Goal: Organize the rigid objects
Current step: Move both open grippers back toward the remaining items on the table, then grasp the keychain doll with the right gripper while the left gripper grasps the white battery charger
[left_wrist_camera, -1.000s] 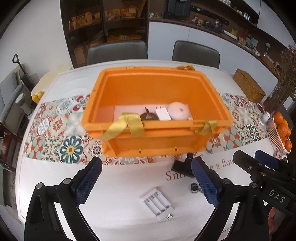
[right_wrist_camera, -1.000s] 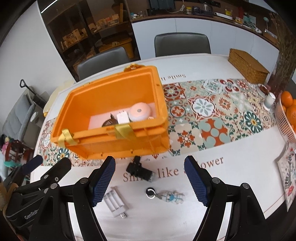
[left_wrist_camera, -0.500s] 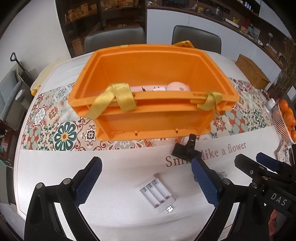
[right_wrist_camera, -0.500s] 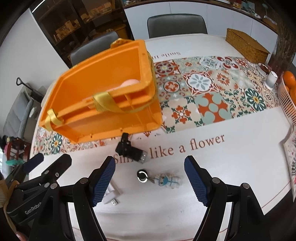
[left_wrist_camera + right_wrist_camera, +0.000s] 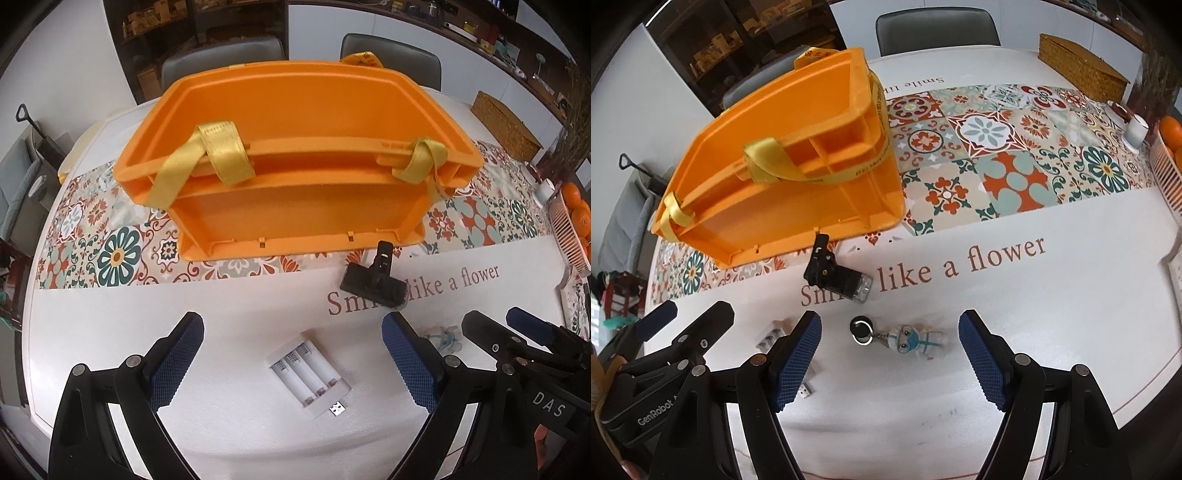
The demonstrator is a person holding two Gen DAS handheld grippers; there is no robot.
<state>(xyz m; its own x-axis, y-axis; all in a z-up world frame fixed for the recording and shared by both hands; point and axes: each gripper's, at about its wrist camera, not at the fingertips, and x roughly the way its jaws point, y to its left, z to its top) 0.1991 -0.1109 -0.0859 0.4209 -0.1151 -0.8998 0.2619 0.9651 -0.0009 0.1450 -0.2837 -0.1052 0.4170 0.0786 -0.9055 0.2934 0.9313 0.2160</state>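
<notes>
An orange crate (image 5: 295, 206) with yellow straps (image 5: 225, 151) is seen on the tiled runner (image 5: 110, 254) of a white table (image 5: 110, 332), its near wall facing both cameras; its inside cannot be seen from either view. Just in front of the crate, a black clip-like gadget (image 5: 373, 280) lies over the printed words on the table. Nearer still, a white battery charger (image 5: 308, 373) with cells in it lies flat, framed between the fingers of the left gripper (image 5: 291, 362), whose jaws are spread wide and hold nothing. The right gripper (image 5: 890, 362) is likewise wide apart and empty, and a keyring with a small doll (image 5: 916, 339) lies between its fingertips, apart from both.

Bare white tabletop is left around the charger and the keyring, while the crate closes off the far side. The curved table edge runs close below the right gripper.

In the left view the doll is almost hidden behind the right-hand finger (image 5: 406, 358), and the other gripper shows at the lower right. In the right view the charger (image 5: 772, 336) is mostly covered by the left-hand finger (image 5: 794, 358). A wicker box (image 5: 1078, 62) and a cup (image 5: 1137, 129) stand far off on the right, well apart from the work.
</notes>
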